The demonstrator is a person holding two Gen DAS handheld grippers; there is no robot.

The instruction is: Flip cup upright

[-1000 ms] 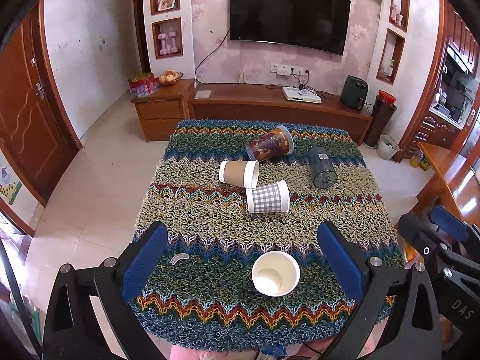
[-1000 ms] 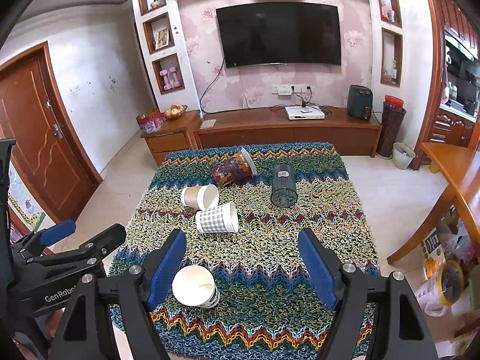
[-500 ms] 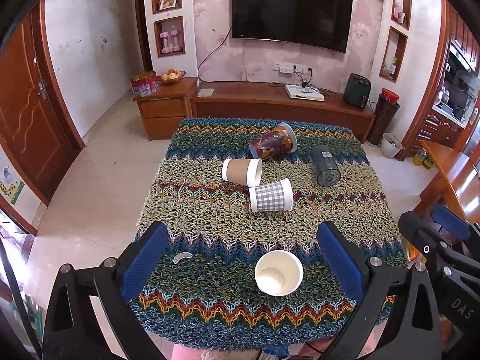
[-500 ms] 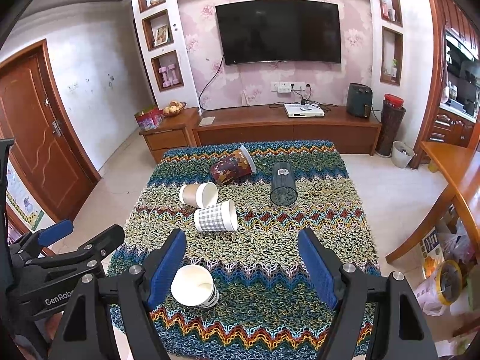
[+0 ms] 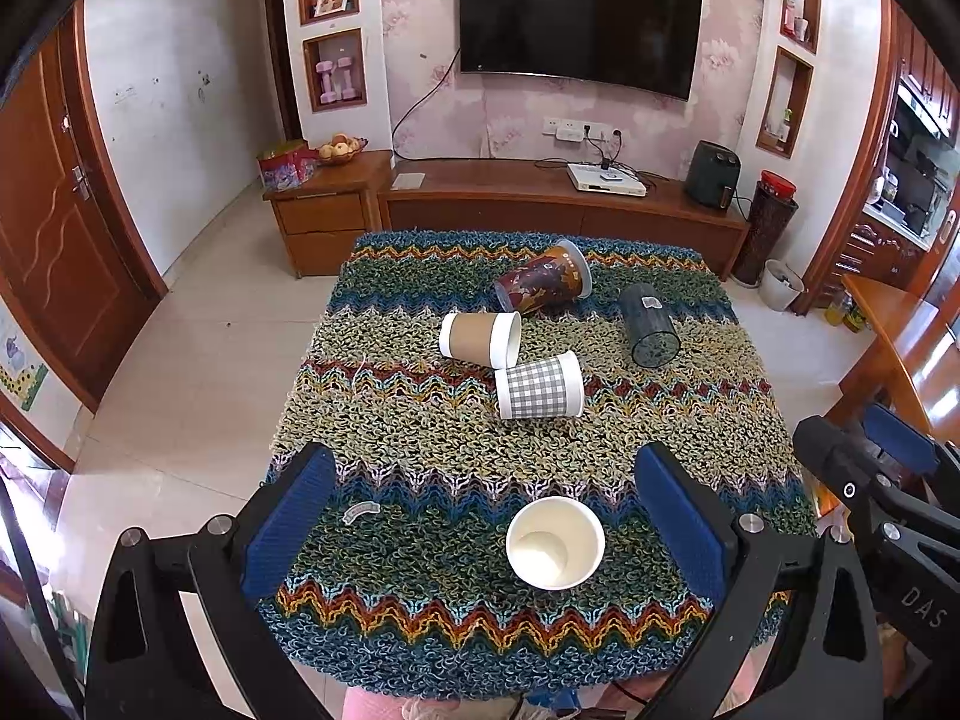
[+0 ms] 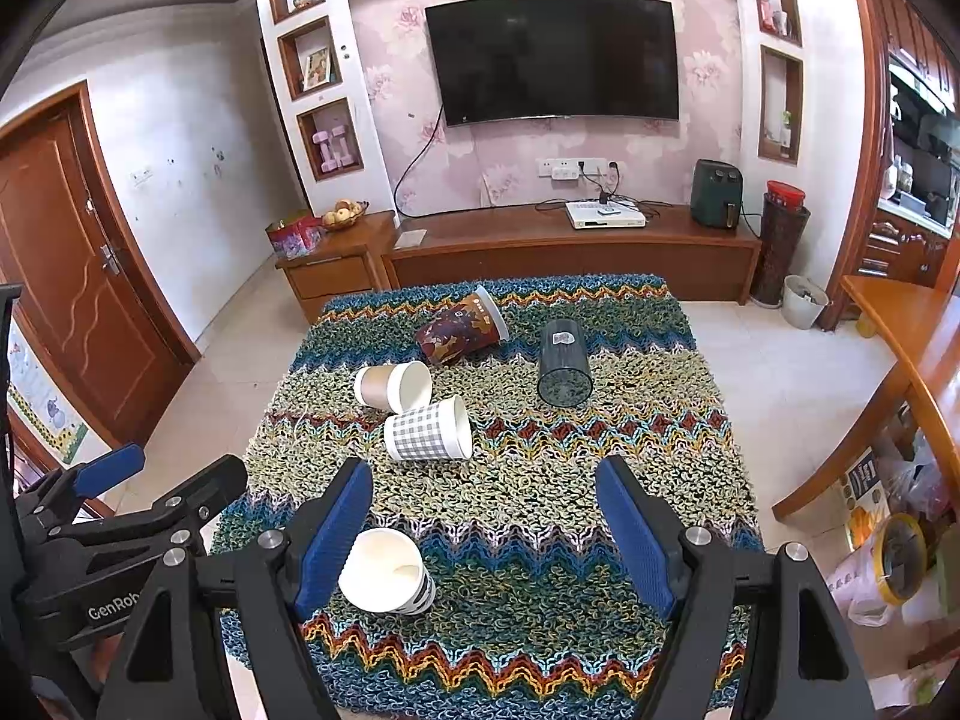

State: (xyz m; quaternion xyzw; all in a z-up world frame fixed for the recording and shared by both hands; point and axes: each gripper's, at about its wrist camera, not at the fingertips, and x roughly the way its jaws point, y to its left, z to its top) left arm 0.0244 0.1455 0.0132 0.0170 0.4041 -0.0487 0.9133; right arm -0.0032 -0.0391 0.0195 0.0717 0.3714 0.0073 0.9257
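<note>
Blue pads of the left hand-held gripper (image 5: pixel 485 528) are spread wide above the near edge of the table (image 5: pixel 420 438), nothing held between them. An upright white cup (image 5: pixel 554 542) is seen between the pads, slightly right of centre, touching neither. The right hand-held gripper (image 6: pixel 485 531) is likewise spread and empty; in its view the white cup (image 6: pixel 387 570) sits just beside the left pad. Farther out, four cups lie on their sides on the knitted cover: a checked cup (image 5: pixel 540 386), a brown-sleeved cup (image 5: pixel 481 339) close behind it, a patterned red cup (image 5: pixel 543 286) and, apart to the right, a dark translucent cup (image 5: pixel 648 324).
</note>
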